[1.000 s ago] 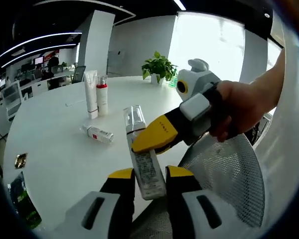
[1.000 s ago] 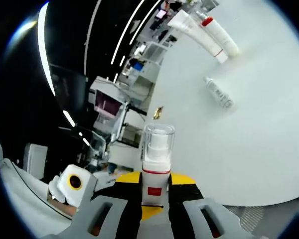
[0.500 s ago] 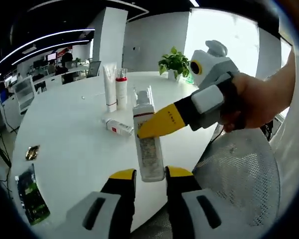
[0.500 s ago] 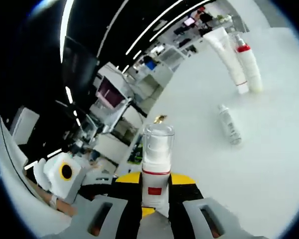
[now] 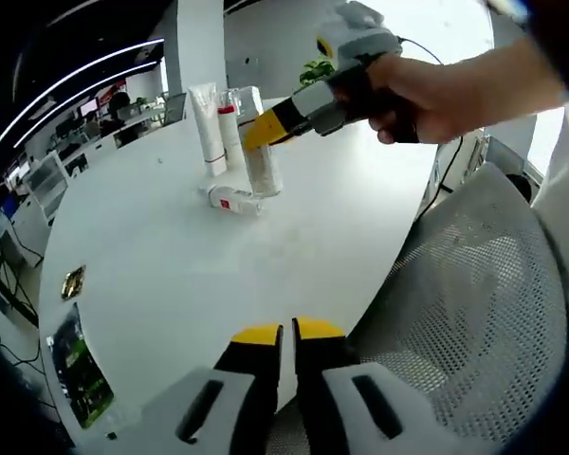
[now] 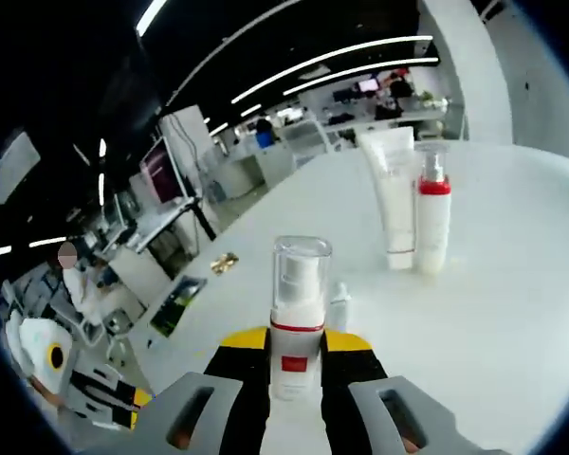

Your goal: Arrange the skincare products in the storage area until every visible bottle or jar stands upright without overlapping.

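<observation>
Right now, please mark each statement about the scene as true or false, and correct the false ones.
1. The right gripper holds a pump bottle with a clear cap. True.
2. The left gripper grips a bottle. False: its jaws are shut with nothing between them.
3. A white tube and a red-collared bottle stand upright side by side on the table. True.
4. Every bottle on the table stands upright. False: a small bottle lies on its side near the standing pair.
5. A potted plant stands at the far side of the table. True.
</observation>
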### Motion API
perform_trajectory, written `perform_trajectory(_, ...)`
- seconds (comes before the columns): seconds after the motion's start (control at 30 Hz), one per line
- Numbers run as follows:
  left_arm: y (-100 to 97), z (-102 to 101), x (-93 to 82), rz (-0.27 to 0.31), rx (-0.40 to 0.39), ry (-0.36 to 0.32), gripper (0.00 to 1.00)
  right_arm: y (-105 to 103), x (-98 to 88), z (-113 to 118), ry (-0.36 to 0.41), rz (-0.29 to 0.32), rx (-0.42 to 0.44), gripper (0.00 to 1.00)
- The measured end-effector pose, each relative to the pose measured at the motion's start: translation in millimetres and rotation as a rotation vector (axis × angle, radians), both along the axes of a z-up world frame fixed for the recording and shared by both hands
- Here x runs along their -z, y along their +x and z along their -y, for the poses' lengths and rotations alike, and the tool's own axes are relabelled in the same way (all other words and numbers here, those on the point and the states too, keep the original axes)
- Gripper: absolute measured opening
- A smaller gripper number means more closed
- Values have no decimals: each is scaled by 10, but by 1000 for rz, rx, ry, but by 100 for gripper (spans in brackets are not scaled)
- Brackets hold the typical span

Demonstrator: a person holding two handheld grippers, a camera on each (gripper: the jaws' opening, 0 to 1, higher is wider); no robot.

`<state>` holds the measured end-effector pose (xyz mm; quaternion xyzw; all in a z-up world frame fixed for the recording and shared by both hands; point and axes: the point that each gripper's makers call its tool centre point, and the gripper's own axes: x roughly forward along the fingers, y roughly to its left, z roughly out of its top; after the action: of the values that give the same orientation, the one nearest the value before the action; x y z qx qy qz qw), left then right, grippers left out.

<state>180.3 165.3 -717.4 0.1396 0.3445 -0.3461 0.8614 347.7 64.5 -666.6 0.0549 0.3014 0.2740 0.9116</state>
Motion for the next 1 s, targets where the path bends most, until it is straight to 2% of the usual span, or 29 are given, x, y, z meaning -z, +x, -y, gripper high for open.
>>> perform_trajectory(0.13, -36, -1, 62, -13, 12, 11, 0, 221, 16, 70, -22, 26, 27, 14)
perform_trajectory(0.2, -84, -26, 147, -49, 14, 29, 0, 334, 36, 90, -41, 47, 36, 14)
perform_trajectory(0.33, -91, -54, 182, -26, 23, 42, 0, 504, 111, 116, -73, 70, 49, 14)
perform_trajectory(0.43, -92, -88, 209, -41, 9, 54, 0, 613, 184, 129, -90, 82, 61, 14)
perform_trajectory(0.5, -129, -41, 203, -22, 44, 65, 0, 666, 217, 138, -107, 91, 68, 14)
perform_trajectory(0.6, -143, -53, 249, -35, 48, 80, 0, 789, 261, 151, -137, 124, 80, 14)
perform_trajectory(0.67, -138, -70, 257, -22, 46, 85, 0, 846, 281, 162, -145, 138, 92, 14)
perform_trajectory(0.77, -135, -101, 314, -9, 61, 126, 0, 897, 339, 146, -154, 148, 90, 14)
perform_trajectory(0.9, -84, -136, 290, 11, 39, 117, 0, 933, 376, 164, -196, 185, 86, 14)
perform_trajectory(1.0, -107, -149, 325, -5, 40, 123, 0, 956, 407, 179, -204, 196, 85, 14)
